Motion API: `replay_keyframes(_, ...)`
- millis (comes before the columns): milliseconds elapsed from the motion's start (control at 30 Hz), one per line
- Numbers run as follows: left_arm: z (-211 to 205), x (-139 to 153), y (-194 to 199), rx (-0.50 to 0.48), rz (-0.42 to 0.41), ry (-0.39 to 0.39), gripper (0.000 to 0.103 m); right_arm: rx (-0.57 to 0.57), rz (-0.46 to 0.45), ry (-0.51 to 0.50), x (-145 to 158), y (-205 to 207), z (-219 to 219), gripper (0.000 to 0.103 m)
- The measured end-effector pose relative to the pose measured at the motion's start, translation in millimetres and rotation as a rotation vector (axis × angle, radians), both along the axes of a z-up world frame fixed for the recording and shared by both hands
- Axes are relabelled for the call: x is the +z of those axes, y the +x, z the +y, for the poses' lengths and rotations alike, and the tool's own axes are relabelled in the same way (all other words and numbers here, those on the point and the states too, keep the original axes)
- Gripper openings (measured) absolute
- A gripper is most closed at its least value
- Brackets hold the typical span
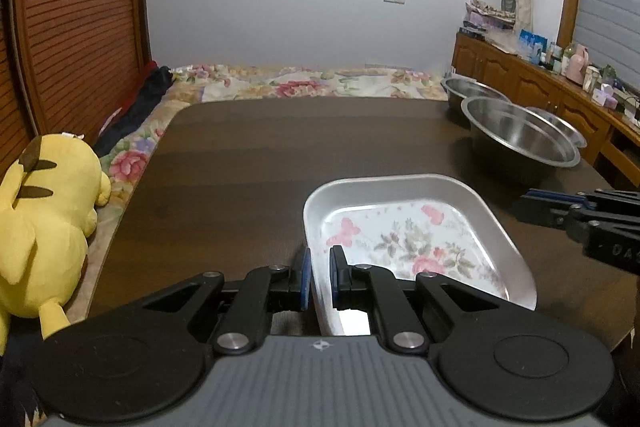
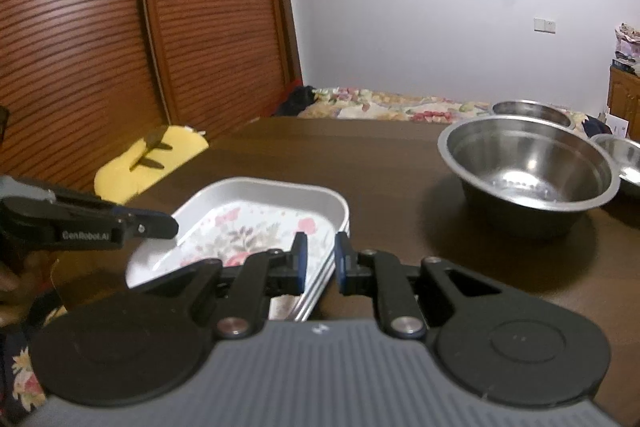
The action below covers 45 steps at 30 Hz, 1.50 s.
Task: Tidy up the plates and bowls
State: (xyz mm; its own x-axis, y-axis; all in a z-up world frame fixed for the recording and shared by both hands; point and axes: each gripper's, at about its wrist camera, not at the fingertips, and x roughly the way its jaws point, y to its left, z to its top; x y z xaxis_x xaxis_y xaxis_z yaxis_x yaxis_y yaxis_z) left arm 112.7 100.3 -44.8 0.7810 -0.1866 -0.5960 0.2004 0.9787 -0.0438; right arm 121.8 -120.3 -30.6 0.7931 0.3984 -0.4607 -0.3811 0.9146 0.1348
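Observation:
A white rectangular plate with a flower print [image 1: 412,231] lies on the dark wooden table [image 1: 260,163]. My left gripper [image 1: 320,273] straddles its near left rim, the jaws narrowly apart around the rim. In the right wrist view the plate [image 2: 256,219] is a stack of at least two. My right gripper [image 2: 320,259] straddles the stack's right rim, its jaws a little apart. Three steel bowls stand at the far right: a large one [image 2: 528,167], one behind it [image 2: 532,111] and one at the right edge [image 2: 624,155].
A yellow plush toy [image 1: 44,227] lies on the flowered bed [image 1: 304,83] left of the table. A wooden slatted wardrobe [image 2: 120,27] stands on the left. A cluttered wooden sideboard [image 1: 560,83] runs along the right wall.

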Motion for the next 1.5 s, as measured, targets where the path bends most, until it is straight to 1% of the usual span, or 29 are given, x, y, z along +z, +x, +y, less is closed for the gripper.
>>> replay_keyframes(333,-22,21,7,-0.037,-0.048,0.005,0.011,-0.061,-0.086,0.035,24,-5,-36,0.016)
replay_keyframes(533,-53,31,18,-0.096,-0.081,-0.005,0.011,-0.117,-0.117,0.067,29,-2,-65,0.016)
replay_keyframes(800,-101,38,38,-0.185,-0.117,-0.018,0.011,-0.205,-0.145,0.046,30,9,-97,0.016)
replay_keyframes(867,-110,39,42,-0.197,-0.122,-0.021,0.013,-0.226,-0.145,0.039,28,13,-104,0.016)
replay_keyframes(933,-117,40,47,-0.203,-0.126,-0.03,0.019,-0.244,-0.139,0.04,26,17,-109,0.016)
replay_keyframes(1000,-123,40,52,-0.206,-0.125,-0.042,0.039,-0.265,-0.135,0.043,23,20,-113,0.016)
replay_keyframes(1067,-130,41,57,-0.211,-0.133,-0.037,0.047,-0.285,-0.129,0.047,18,23,-117,0.017)
replay_keyframes(1100,-133,41,59,-0.212,-0.139,-0.03,0.052,-0.294,-0.124,0.047,16,24,-118,0.023)
replay_keyframes(1133,-135,41,62,-0.211,-0.142,-0.025,0.056,-0.307,-0.118,0.047,13,26,-120,0.029)
replay_keyframes(1167,-137,41,65,-0.212,-0.144,-0.026,0.062,-0.318,-0.114,0.044,10,28,-121,0.036)
replay_keyframes(1200,-138,41,66,-0.213,-0.147,-0.029,0.068,-0.326,-0.111,0.042,8,29,-125,0.036)
replay_keyframes(1300,-142,41,74,-0.216,-0.153,-0.044,0.076,-0.348,-0.101,0.03,3,34,-132,0.036)
replay_keyframes(1433,-150,39,82,-0.234,-0.155,-0.029,0.077,-0.369,-0.09,0.022,-1,41,-138,0.037)
replay_keyframes(1500,-153,37,87,-0.244,-0.151,-0.021,0.077,-0.377,-0.087,0.016,-2,44,-139,0.042)
